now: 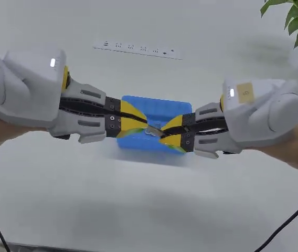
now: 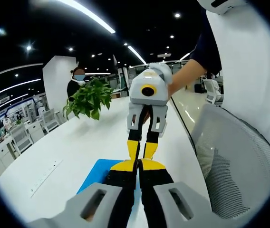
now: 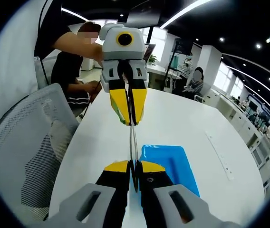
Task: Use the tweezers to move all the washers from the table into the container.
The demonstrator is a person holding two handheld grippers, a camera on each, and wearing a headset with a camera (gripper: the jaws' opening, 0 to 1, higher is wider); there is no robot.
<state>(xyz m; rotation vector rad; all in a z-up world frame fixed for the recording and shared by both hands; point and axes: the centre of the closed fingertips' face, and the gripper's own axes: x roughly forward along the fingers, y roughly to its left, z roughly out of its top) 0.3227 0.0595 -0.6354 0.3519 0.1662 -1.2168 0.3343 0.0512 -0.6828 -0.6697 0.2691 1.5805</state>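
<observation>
Left tool (image 1: pixel 142 124) and right tool (image 1: pixel 165 132) both clenched on tweezers (image 3: pixel 133 142), above blue container (image 1: pixel 157 107)

The tweezers (image 3: pixel 133 137) are thin bare metal, the container (image 1: pixel 154 107) smooth blue plastic, the left gripper (image 1: pixel 145 124) and right gripper (image 1: pixel 165 132) smooth white plastic shells with matt black-and-yellow jaws, the chair back (image 2: pixel 235 161) grey woven mesh, and the table (image 1: pixel 138 210) a smooth, faintly glossy white.
</observation>
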